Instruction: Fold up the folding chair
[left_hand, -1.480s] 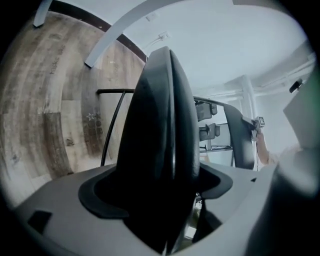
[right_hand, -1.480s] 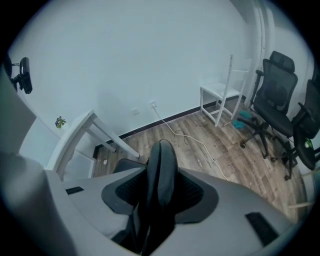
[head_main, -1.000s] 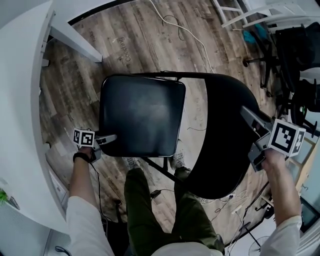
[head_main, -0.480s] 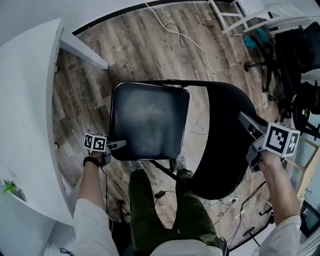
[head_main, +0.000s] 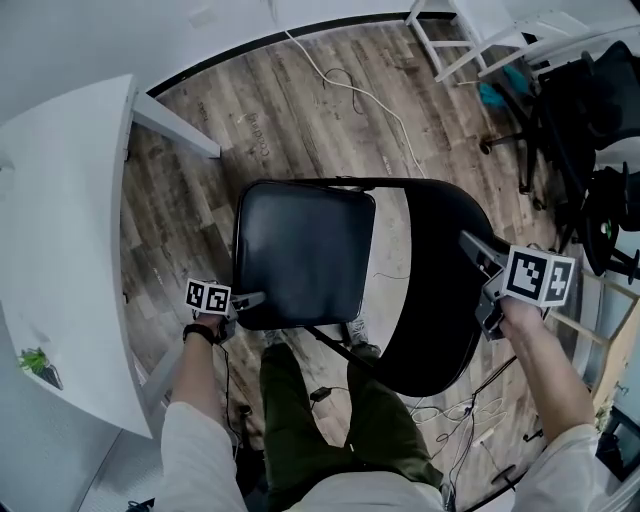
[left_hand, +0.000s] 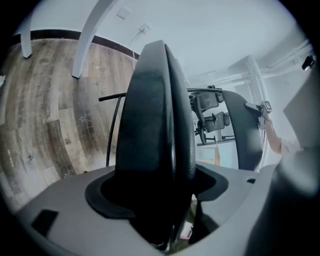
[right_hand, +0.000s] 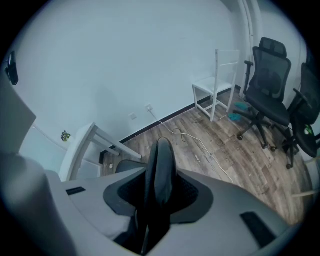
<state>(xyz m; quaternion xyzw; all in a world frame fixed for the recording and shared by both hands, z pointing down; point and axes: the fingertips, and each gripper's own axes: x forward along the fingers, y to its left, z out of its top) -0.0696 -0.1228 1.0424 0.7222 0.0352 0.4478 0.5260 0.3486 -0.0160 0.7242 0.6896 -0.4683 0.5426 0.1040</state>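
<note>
The folding chair (head_main: 440, 230) stands open on the wooden floor (head_main: 300, 110), just in front of the person's legs (head_main: 300, 420). The left hand-held gripper (head_main: 252, 299) clamps the near edge of the seat (head_main: 300, 255), its jaws having just been closing on it. The right hand-held gripper (head_main: 472, 246) holds the rim of the backrest (head_main: 425, 330). Office chairs (head_main: 590, 120) stand well apart at the right.

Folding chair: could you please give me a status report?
Left gripper on seat edge, jaws just closing further. Right gripper clamped on backrest edge. Not yet folded. Person's legs close beneath.
</note>
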